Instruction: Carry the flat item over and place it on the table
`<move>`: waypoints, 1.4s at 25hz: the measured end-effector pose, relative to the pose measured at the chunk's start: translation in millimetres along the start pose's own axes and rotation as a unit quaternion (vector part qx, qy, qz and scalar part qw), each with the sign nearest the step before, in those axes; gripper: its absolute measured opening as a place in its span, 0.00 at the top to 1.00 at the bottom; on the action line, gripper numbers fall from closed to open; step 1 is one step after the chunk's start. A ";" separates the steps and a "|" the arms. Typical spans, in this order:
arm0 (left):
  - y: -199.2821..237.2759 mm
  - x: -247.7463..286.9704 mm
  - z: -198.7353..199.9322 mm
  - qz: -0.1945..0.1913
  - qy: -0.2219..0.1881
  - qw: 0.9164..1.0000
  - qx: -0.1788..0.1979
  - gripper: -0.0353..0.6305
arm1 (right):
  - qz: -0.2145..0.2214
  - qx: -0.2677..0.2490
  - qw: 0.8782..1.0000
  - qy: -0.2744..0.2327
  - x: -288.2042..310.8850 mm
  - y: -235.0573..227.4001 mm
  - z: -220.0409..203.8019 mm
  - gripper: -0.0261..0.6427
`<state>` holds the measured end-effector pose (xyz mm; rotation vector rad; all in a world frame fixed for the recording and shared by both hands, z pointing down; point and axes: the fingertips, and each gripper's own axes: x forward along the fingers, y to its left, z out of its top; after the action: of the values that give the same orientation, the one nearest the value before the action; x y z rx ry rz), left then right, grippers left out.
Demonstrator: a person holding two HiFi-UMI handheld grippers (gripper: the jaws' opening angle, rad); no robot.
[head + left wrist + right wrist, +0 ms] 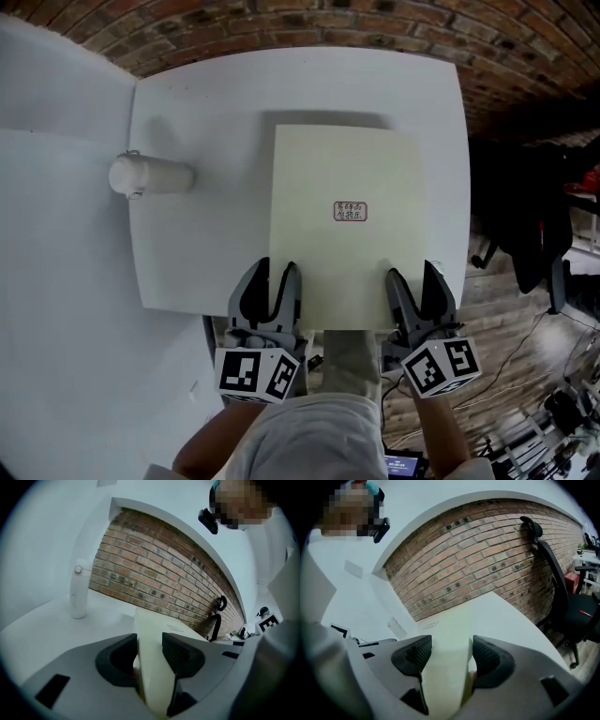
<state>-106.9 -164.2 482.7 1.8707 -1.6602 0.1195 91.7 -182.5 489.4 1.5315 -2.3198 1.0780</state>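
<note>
A flat cream board [347, 225] with a small red-printed label lies on the white table [206, 112]; its near edge sticks out a little past the table's front. My left gripper [275, 281] stands open astride the board's near left corner, one jaw left of the edge and one over the board. In the left gripper view the board [152, 634] runs up between the jaws. My right gripper [412, 286] is open the same way at the near right corner, and the board [450, 630] fills the gap there.
A white cylinder [150, 175] stands on the table's left side, upright in the left gripper view [78, 590]. A brick wall runs behind the table. A black office chair [562, 592] and cables on the wooden floor are to the right. My legs are below the table's front edge.
</note>
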 end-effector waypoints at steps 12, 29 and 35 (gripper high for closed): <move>5.7 24.6 -31.8 0.007 0.009 1.000 0.006 0.68 | -0.004 0.001 1.000 0.004 19.1 -28.7 -23.4 0.53; 17.2 39.8 -77.5 0.016 0.075 0.997 0.004 0.68 | -0.003 0.006 1.000 0.019 31.5 -53.5 -63.2 0.53; 17.8 38.6 -75.9 0.010 0.078 0.997 0.009 0.68 | -0.014 0.007 0.999 0.031 30.6 -53.2 -62.8 0.53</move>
<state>-90.4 -159.7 568.0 1.8095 -1.5754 0.2830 107.5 -176.3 575.5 1.5076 -2.2490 1.1206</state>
